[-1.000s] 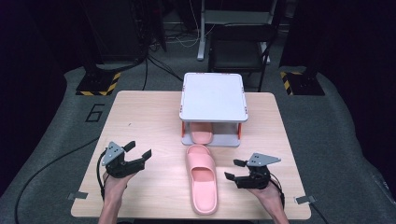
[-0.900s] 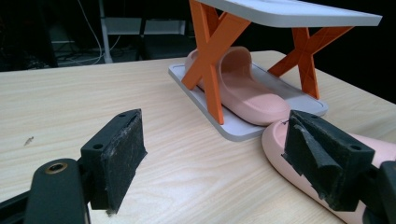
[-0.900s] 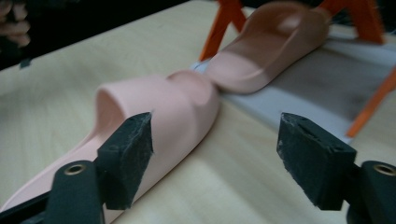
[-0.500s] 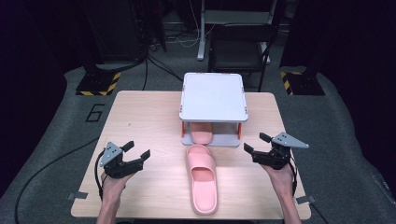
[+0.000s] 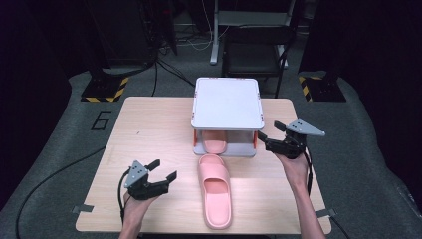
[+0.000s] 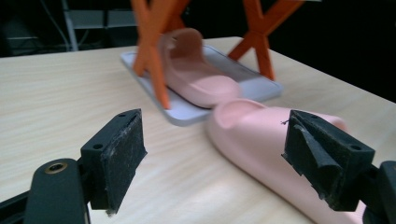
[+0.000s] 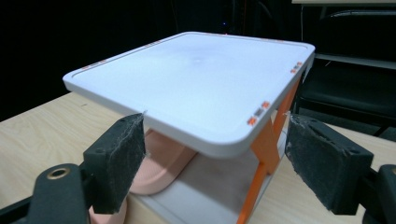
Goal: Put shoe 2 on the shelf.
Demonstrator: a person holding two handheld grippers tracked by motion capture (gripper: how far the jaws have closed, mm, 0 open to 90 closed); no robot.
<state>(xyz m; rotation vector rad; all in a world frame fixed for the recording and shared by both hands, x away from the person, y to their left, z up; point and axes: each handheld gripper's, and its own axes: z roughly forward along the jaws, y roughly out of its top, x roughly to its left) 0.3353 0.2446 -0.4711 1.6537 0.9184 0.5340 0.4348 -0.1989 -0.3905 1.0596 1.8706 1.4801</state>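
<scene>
Nearest the person, the left gripper (image 5: 161,170) hovered low over the table (image 5: 149,129) with its jaws spread wide and nothing between them, pointing toward the loose pink slipper (image 5: 215,191) just to its right. In the left gripper view that slipper (image 6: 261,140) lay close ahead, its heel end near the right jaw but apart from it. The slipper lay lengthwise on the table, its far end just short of the small rack (image 5: 228,102). Farther off, the right gripper (image 5: 266,141) was held up beside the rack's right front corner, its jaws released and empty after just having been opening. A second pink slipper (image 5: 215,145) sat on the rack's lower shelf, under the white top board (image 7: 196,79), between the orange legs (image 7: 264,144)
</scene>
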